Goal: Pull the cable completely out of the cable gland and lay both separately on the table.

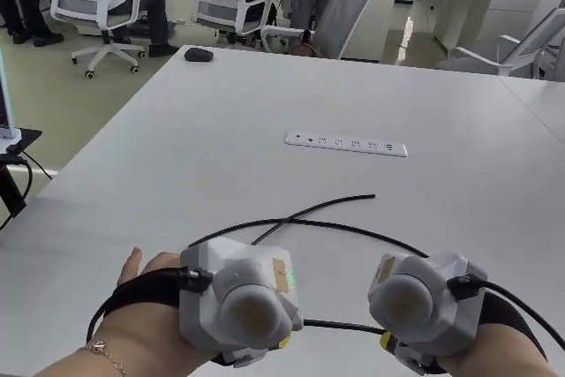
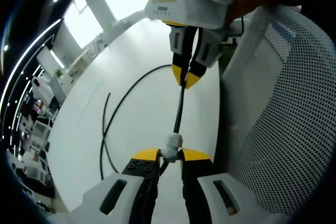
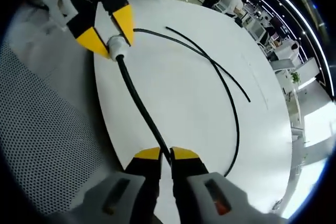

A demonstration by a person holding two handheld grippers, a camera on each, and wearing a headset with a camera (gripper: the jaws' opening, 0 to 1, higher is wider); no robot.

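Two claws hold one thin black cable [image 2: 179, 108] over the near edge of the white worktop [image 1: 265, 112]. The left claw [image 2: 170, 155] is closed around the small white plastic cable gland [image 2: 172, 145], and the cable passes through this gland. The right claw [image 3: 164, 154] is pinched tight on the cable nearby. The rest of the cable lies looped on the worktop.
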